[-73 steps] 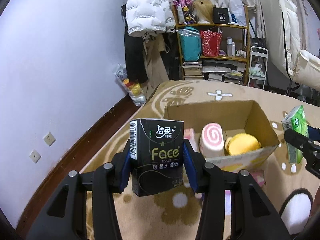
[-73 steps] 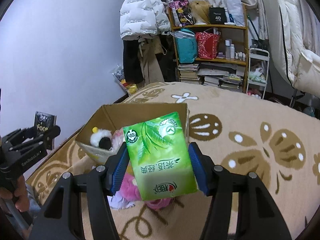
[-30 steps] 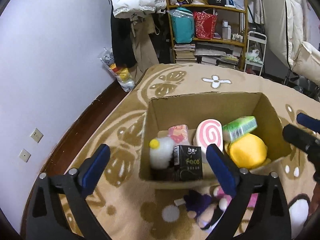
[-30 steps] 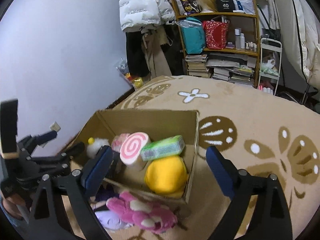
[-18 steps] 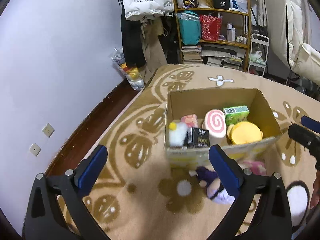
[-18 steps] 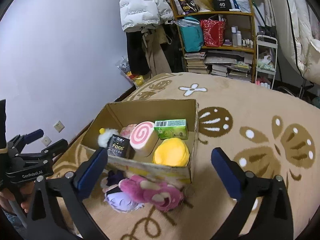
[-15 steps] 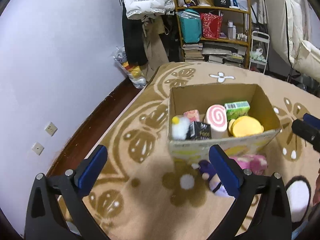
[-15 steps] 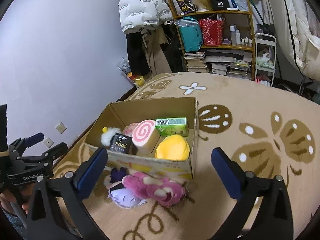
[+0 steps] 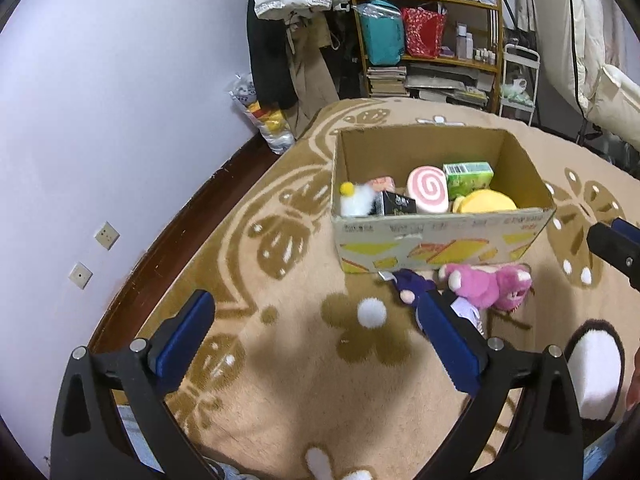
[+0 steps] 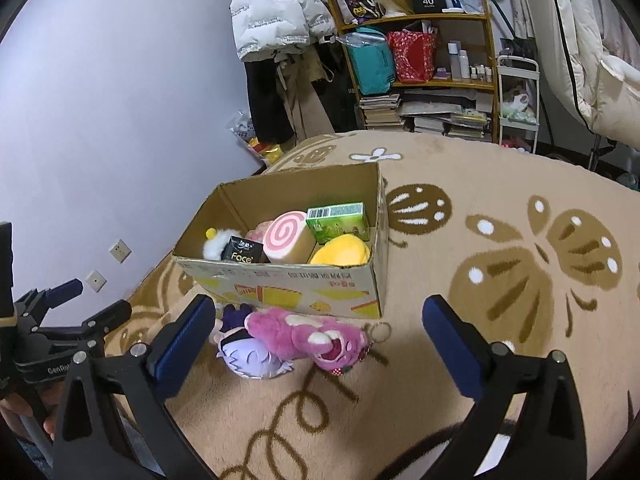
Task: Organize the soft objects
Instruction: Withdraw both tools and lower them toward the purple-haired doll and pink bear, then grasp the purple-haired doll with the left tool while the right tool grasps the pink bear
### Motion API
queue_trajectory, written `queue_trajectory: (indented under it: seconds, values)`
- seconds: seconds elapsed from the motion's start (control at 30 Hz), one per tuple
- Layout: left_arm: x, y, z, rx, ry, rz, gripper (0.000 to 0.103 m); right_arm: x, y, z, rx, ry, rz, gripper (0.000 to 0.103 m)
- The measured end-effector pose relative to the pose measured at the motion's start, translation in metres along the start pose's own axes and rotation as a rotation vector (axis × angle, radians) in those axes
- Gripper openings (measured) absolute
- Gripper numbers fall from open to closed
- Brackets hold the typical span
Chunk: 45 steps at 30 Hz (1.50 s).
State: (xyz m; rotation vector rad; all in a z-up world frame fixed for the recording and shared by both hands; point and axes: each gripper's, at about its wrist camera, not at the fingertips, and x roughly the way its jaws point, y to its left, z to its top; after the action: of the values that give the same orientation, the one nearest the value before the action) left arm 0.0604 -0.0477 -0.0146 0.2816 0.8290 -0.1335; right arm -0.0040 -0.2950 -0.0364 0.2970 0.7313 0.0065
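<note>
A cardboard box [image 9: 440, 236] [image 10: 288, 280] stands on the carpet. In it lie a black tissue pack [image 9: 396, 203] [image 10: 243, 252], a green tissue pack [image 9: 468, 178] [image 10: 338, 222], a pink swirl roll toy [image 9: 427, 189] [image 10: 285, 236], a yellow plush [image 9: 486, 202] [image 10: 340, 255] and a white plush [image 9: 356, 202]. A pink plush [image 9: 486, 282] [image 10: 308, 334] and a purple plush [image 9: 412, 286] [image 10: 250, 354] lie on the carpet in front of the box. My left gripper [image 9: 316, 332] is open and empty, back from the box. My right gripper [image 10: 316, 328] is open and empty above the plushes.
A tan patterned carpet [image 10: 520, 280] covers the floor. A purple wall [image 9: 120, 120] with sockets runs along the left. A shelf [image 10: 420, 60] with bags and books, hanging coats and a white cart stand at the back.
Both grippers let go of their tissue packs into the box, opened wide and drew back from it. The box now sits farther away in both views.
</note>
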Motion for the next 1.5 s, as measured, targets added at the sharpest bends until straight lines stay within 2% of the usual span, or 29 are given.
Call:
queue_trajectory:
  seconds: [0.4,0.8,1.2,1.37,1.5]
  values:
    - [0.029,-0.011,-0.01,-0.008,0.047,-0.03,0.101,0.033,-0.008,-0.012,0.041,0.08,0.016,0.103]
    - [0.063,-0.033,-0.008,-0.021,0.085,-0.082,0.101,0.072,-0.029,-0.016,0.139,0.159,0.033,0.103]
    - [0.095,-0.06,-0.012,0.007,0.159,-0.115,0.101,0.107,-0.041,-0.021,0.21,0.242,0.068,0.103]
    - [0.104,-0.074,-0.016,0.038,0.176,-0.133,0.101,0.115,-0.045,-0.025,0.222,0.278,0.078,0.098]
    - [0.109,-0.086,-0.019,0.068,0.197,-0.157,0.101,0.121,-0.048,-0.026,0.235,0.294,0.092,0.097]
